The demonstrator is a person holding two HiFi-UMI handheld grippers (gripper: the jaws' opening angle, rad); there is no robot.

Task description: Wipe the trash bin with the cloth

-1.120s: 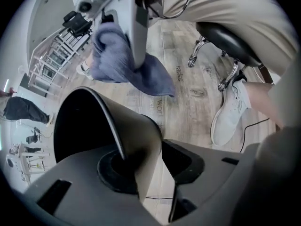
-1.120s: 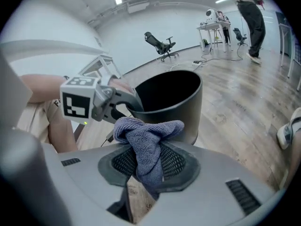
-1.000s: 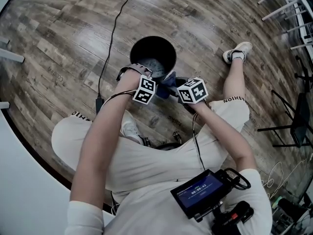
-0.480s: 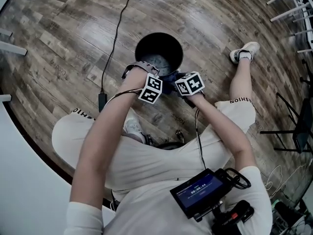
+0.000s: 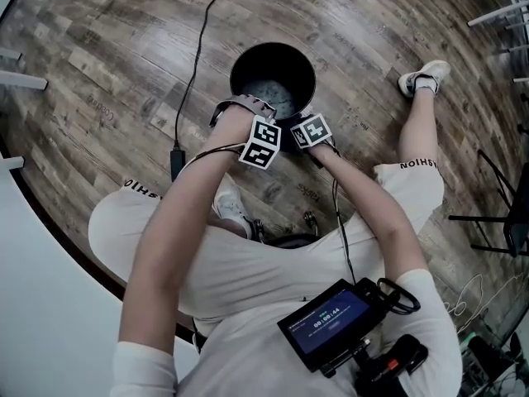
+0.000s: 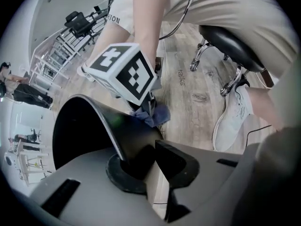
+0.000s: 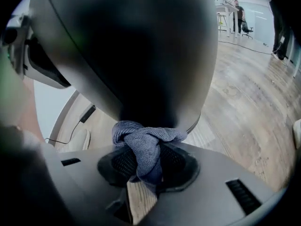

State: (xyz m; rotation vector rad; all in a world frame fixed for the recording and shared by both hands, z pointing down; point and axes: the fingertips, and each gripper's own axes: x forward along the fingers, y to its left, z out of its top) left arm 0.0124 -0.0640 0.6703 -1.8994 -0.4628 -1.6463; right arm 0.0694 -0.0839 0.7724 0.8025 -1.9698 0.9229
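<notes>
A black trash bin (image 5: 250, 60) stands on the wood floor (image 5: 99, 48) at twelve o'clock from the seated person's knees. The left gripper (image 6: 146, 166), its jaws just closed narrow, pinches the bin's rim at about seven o'clock, a hold fit for steadying it. At five o'clock the right gripper (image 7: 146, 175) clamps a bunched grey-blue cloth (image 7: 141, 145) against the outer wall, placed for wiping; shadow leaves the contact probable, not certain.
</notes>
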